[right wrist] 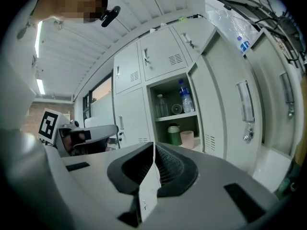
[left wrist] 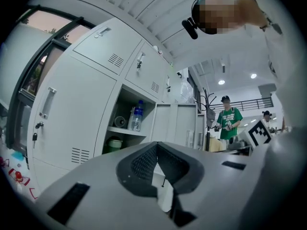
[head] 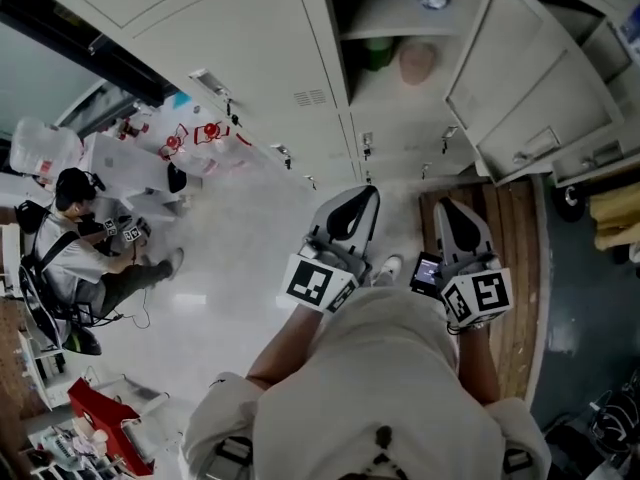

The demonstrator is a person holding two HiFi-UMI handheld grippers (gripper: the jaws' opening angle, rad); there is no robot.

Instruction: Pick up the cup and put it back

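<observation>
A pink cup (head: 417,63) stands on the lower shelf of an open locker (head: 395,118), beside a green container (head: 378,53). In the right gripper view the pink cup (right wrist: 187,139) sits right of the green container (right wrist: 173,134), with bottles (right wrist: 185,98) on the shelf above. The left gripper view shows the green container (left wrist: 114,143) and a bottle (left wrist: 136,115), but the cup is hidden. My left gripper (head: 364,195) and right gripper (head: 448,208) are held side by side, well short of the locker. Both left gripper (left wrist: 156,146) and right gripper (right wrist: 153,146) have their jaws together, with nothing between them.
The locker's door (head: 520,78) hangs open to the right. Shut lockers (head: 230,58) run to the left. One person crouches on the floor (head: 85,258) beside white bags (head: 180,148). Another person in a green shirt (left wrist: 229,123) stands far off. A wooden strip (head: 518,268) lies underfoot.
</observation>
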